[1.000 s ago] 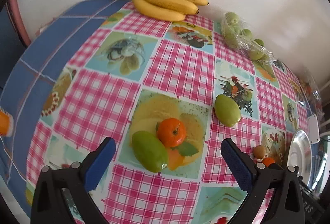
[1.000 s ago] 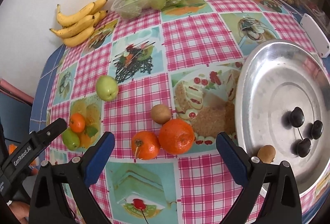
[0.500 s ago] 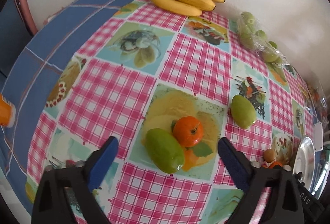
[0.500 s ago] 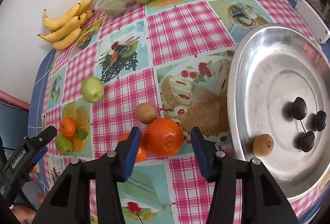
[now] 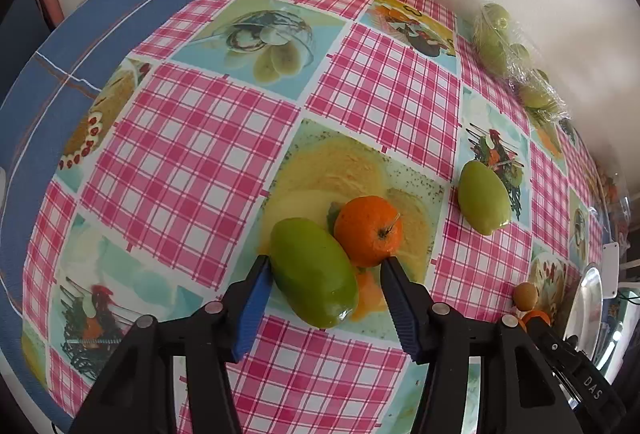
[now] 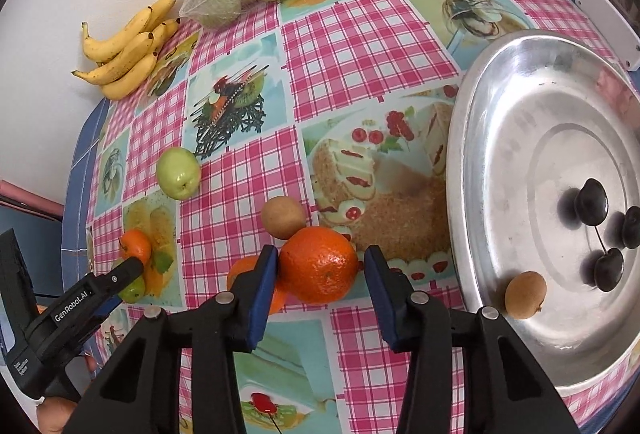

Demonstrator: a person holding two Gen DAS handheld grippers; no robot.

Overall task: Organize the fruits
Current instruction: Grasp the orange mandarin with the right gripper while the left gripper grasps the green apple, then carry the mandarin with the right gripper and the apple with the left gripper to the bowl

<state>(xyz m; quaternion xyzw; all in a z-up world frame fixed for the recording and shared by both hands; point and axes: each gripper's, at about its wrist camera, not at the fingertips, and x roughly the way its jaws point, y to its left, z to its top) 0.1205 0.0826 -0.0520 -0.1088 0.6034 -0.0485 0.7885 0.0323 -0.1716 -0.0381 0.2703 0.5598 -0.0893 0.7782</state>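
- While both grippers point steeply down at the table [image 5: 224,138], each has a fruit between its blades; the coming lifts turn on how each fruit lies across that gap.
- Left gripper [image 5: 326,268]: the mango [image 5: 312,270] lies between the fingers with its long axis slanting from upper left to lower right, not square to the jaws. The left finger [image 5: 256,290] touches its upper-left end; the right finger [image 5: 400,298] stands just clear of it, near the tangerine [image 5: 368,230] that touches the mango.
- These jaws have just been closing and are about half shut, so no firm hold yet, I judge.
- Right gripper [image 6: 320,266]: the orange [image 6: 318,264] sits centred between the blades. The left finger [image 6: 264,286] looks to be touching it; a thin gap shows at the right finger [image 6: 380,290].
- These jaws too have just been closing, with the orange not yet pinched.
- Tray [image 6: 472,170] lies just right of the orange, so the right hand is nearer to it.
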